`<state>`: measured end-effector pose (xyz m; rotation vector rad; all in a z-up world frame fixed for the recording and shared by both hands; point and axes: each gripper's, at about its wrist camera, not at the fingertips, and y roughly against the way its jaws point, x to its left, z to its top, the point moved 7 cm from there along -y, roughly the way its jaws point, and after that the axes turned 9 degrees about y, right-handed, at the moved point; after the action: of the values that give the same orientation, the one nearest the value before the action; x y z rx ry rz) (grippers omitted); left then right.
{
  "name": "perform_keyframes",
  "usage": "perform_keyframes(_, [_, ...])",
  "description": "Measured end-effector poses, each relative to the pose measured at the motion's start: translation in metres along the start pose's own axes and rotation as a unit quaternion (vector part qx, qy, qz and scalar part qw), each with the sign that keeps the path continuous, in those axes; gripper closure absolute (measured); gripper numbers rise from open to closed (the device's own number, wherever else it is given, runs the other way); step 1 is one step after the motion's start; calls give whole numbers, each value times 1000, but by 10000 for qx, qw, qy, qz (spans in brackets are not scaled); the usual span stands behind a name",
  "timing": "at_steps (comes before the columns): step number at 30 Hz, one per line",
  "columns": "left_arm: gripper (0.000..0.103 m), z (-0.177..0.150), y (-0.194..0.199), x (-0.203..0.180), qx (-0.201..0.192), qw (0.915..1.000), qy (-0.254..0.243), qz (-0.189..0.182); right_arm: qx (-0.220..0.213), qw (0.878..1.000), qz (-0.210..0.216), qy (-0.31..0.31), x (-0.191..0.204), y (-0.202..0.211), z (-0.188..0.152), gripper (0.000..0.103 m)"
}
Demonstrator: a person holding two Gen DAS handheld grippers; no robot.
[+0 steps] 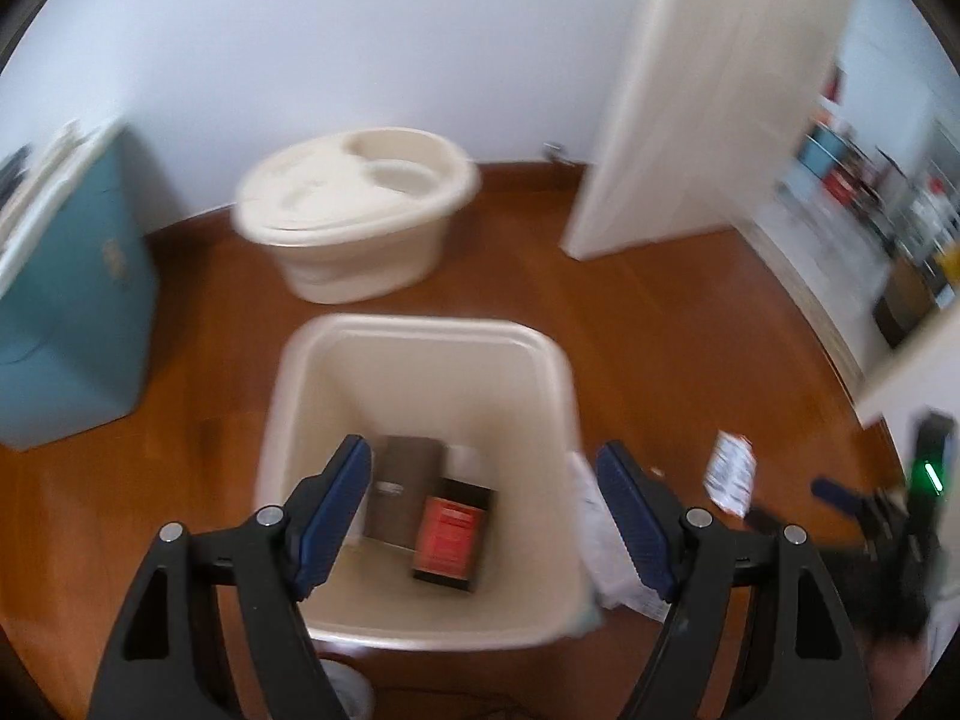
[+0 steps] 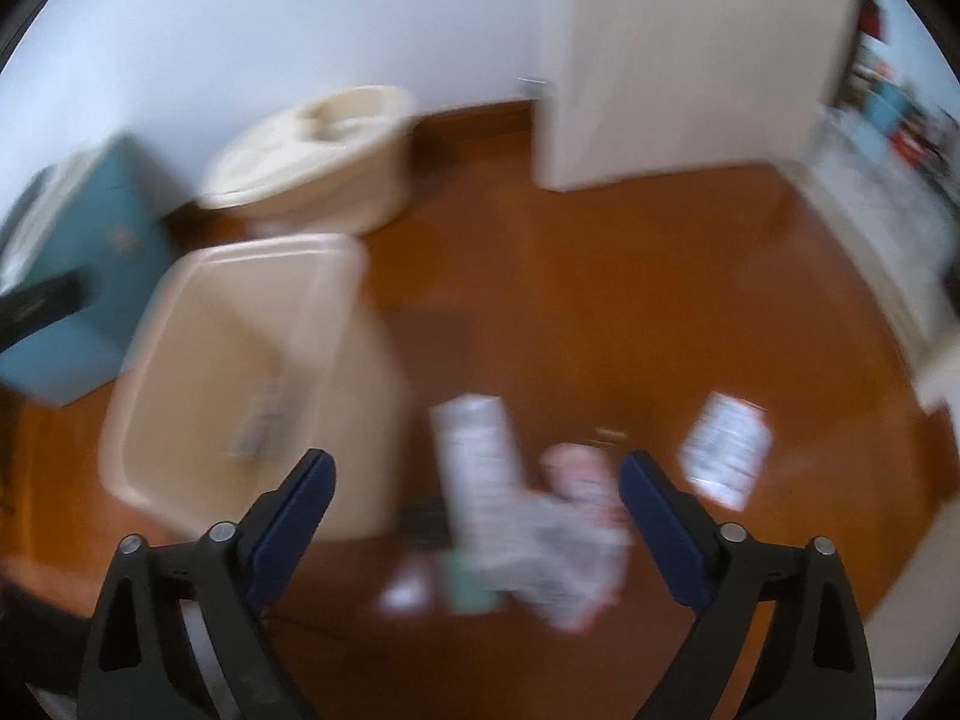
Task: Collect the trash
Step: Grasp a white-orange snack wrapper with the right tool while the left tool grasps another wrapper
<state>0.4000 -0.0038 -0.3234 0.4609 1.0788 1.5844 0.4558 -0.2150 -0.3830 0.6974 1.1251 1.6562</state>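
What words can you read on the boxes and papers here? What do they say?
None can be read.
Red box in the bin: print too blurred.
Brown box beside it: small white mark, too small.
White packet on the floor: dark print, blurred.
Paper pile on the floor: print smeared by motion.

Both wrist views look steeply down; both share the bin [image 1: 420,360] [image 2: 240,312] and floor [image 1: 660,330] [image 2: 600,300].
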Motion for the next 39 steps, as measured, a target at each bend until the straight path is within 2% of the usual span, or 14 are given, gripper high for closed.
perform_keyframes(4, [26,-42,-27,-70,237,9964,-732,-369,391,9907,-499,-1207,-115,-60,-42,5])
perform_keyframes(8, [26,-91,-66,-117,565,9872,-1405,-507,715,9806,-585,-1728,-168,-119,-72,5])
perform_keyframes(11, [26,-118,-96,-134,813,9814,-1662,-522,768,9792,-544,-1797,-181,-153,-79,5])
perform_keyframes(14, [26,-138,-121,-138,1004,9790,-1711,-462,856,9799,-624,-1693,-195,-187,-82,5])
perform_keyframes(18, [26,-155,-138,-136,1099,9779,-1727,-435,936,9773,-912,-1666,-221,-229,-78,5])
perform_keyframes(23, [25,-171,-152,-128,1156,9771,-1740,-399,1251,9692,-1036,-1849,-243,-282,-79,5])
perform_keyframes(27, [25,-173,-162,-121,1245,9777,-1659,-333,1437,9672,-814,-1933,-243,-309,-88,5])
perform_keyframes(30, [25,-173,-165,-123,1271,9774,-1667,-287,1254,9720,-755,-1838,-242,-309,-88,7])
perform_keyframes(31, [25,-173,-166,-124,1289,9772,-1663,-280,1131,9758,-732,-1721,-240,-305,-86,16])
perform_keyframes(32, [25,-173,-168,-124,1301,9774,-1639,-288,1031,9785,-733,-1631,-238,-300,-85,40])
perform_keyframes(34, [25,-174,-169,-125,1366,9776,-1572,-299,1027,9797,-887,-1479,-238,-293,-85,73])
perform_keyframes(36, [25,-176,-171,-125,1437,9773,-1527,-283,1108,9797,-781,-1474,-239,-291,-88,78])
perform_keyframes(37, [25,-176,-171,-126,1433,9775,-1524,-268,1133,9793,-714,-1516,-240,-289,-90,85])
perform_keyframes(39, [25,-178,-168,-131,1395,9769,-1593,-290,984,9809,-608,-1561,-240,-274,-93,86])
